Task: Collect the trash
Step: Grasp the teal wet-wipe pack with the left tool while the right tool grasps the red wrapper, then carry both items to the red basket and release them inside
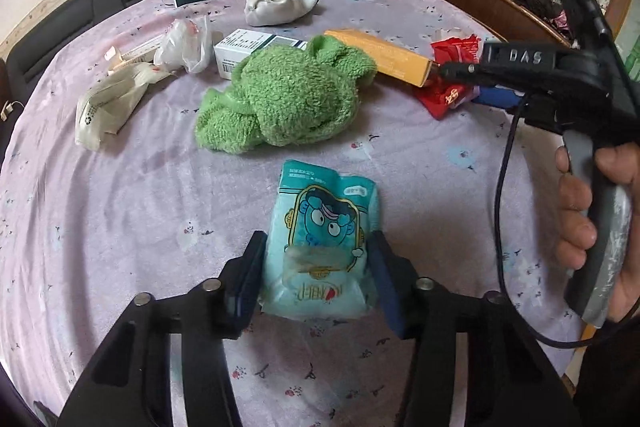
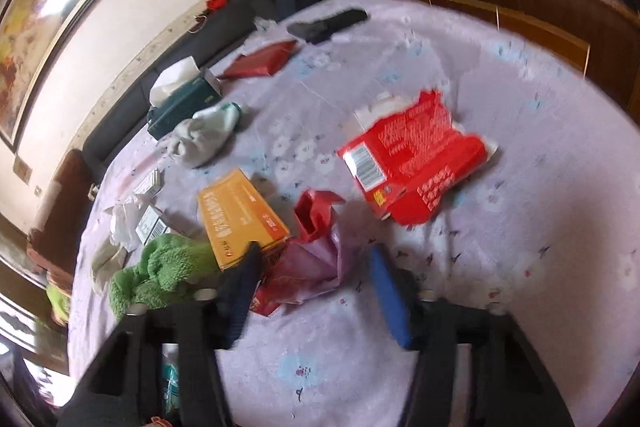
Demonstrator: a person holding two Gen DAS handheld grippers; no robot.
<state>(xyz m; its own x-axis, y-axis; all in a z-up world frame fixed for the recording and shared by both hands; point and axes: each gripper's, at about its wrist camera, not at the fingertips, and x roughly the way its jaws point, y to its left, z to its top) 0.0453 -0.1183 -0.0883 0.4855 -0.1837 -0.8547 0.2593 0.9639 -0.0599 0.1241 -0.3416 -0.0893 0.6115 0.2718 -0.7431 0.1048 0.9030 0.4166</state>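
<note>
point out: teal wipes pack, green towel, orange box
teal wipes pack (image 1: 326,227), left wrist view, cartoon face on front.
green towel (image 1: 288,103), left wrist view, middle of heap.
orange box (image 2: 240,213), right wrist view, top face.

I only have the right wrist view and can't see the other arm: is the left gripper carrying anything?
Observer: Yes. The left gripper is closed on a teal packet, a pad against each side.
Operator: Is that packet close to my open right gripper?
Observer: No, they are apart. The packet is on the near side of the green towel, and your gripper reaches in over the red wrapper beyond it.
</note>
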